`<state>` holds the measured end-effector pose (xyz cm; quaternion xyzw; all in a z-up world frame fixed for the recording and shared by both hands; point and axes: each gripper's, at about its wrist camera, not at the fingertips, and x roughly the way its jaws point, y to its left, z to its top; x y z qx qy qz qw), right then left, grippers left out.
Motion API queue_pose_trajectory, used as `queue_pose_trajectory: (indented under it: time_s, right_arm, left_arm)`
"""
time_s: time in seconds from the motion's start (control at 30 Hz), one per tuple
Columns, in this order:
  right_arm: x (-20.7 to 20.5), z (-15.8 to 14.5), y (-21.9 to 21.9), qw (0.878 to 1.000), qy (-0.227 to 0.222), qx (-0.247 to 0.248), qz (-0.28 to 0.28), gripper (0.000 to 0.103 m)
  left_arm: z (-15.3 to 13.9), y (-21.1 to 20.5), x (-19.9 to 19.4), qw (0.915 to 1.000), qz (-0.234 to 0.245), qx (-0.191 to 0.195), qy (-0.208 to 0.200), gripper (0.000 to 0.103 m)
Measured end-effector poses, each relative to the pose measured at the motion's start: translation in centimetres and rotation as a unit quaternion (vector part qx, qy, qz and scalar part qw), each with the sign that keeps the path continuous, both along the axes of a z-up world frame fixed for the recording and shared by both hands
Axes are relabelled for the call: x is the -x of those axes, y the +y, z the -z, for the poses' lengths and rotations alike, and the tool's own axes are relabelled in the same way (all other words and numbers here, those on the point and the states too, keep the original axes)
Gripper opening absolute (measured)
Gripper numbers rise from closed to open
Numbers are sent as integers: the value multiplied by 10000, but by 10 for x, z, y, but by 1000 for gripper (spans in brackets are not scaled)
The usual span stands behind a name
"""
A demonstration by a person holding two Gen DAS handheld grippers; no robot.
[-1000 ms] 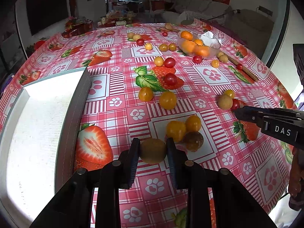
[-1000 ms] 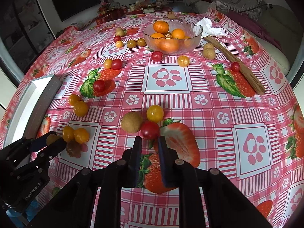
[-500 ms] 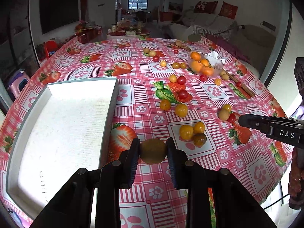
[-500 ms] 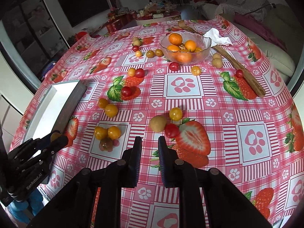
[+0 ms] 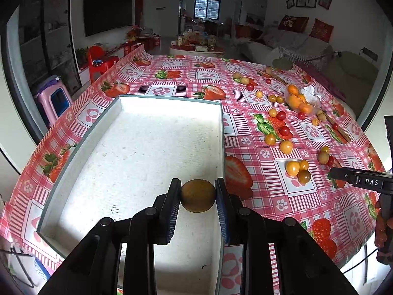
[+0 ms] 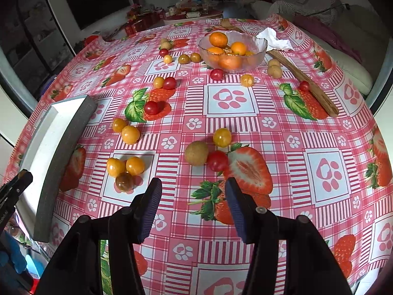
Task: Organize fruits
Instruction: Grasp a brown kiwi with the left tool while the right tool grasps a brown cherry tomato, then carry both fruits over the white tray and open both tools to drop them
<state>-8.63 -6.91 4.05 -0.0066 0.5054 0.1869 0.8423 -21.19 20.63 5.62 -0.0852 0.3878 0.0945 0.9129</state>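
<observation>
My left gripper (image 5: pixel 198 191) is shut on a round brown-green fruit (image 5: pixel 198 198), held above the near right part of the white foam tray (image 5: pixel 137 152). My right gripper (image 6: pixel 193 191) hangs over the tablecloth, its jaws opening with nothing between them. Just beyond it lie a brown fruit (image 6: pixel 196 153), a red tomato (image 6: pixel 217 160) and a yellow one (image 6: pixel 222 137). To its left sits a cluster of two orange fruits (image 6: pixel 125 166) and a dark one (image 6: pixel 124 182). A glass bowl (image 6: pixel 255 49) at the back holds oranges.
Several small red, yellow and brown fruits are scattered over the strawberry-print cloth (image 6: pixel 233 103). A wooden stick (image 6: pixel 302 83) and a crumpled tissue (image 6: pixel 275 39) lie beside the bowl. The tray's grey wall (image 6: pixel 66 157) stands at the left. The table's rim (image 5: pixel 29 157) drops off nearby.
My left gripper carried the brown-green fruit leftward from over the cloth to over the tray. My right gripper's jaws went from shut to parted, and it rose slightly.
</observation>
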Motion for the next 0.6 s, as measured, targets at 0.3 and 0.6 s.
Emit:
queue_pose_trajectory:
  time_s: [0.3,0.6]
  right_arm:
    - [24,12,66,9963,-112,34,-847,57]
    - [21,7,84,9966,-14,25,-824,22]
  left_arm:
    - [3,4,3,10000,-46,31,36,30]
    - [5,37,16,9993,-361,-67,64,30]
